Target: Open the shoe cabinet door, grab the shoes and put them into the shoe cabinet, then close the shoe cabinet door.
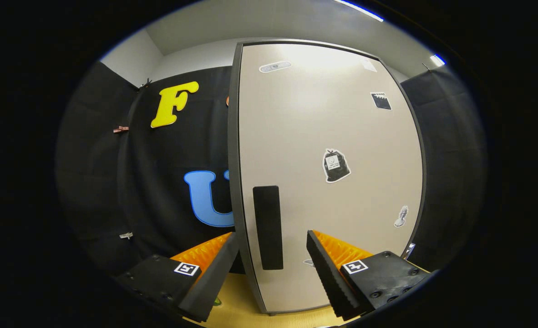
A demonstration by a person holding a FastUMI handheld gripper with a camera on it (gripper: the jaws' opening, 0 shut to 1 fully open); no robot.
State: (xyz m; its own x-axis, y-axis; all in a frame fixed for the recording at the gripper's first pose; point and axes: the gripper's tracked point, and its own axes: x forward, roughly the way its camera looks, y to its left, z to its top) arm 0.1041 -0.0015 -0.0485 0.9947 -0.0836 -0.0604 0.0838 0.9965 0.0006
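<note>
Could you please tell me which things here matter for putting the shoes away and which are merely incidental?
For the job:
- beige flat cabinet door, shut
- black upright rectangular handle
- open gripper, fingers straddling the door's edge

Incidental:
- black bag-shaped sticker
- small clips on the cloth wall

One shoe cabinet door (328, 150), one black handle (267, 227), five stickers (336, 166), one claw (272, 255) spread.

the claw (271, 241) is level, its two fingers (328, 269) spread wide apart, gripping nothing.
</note>
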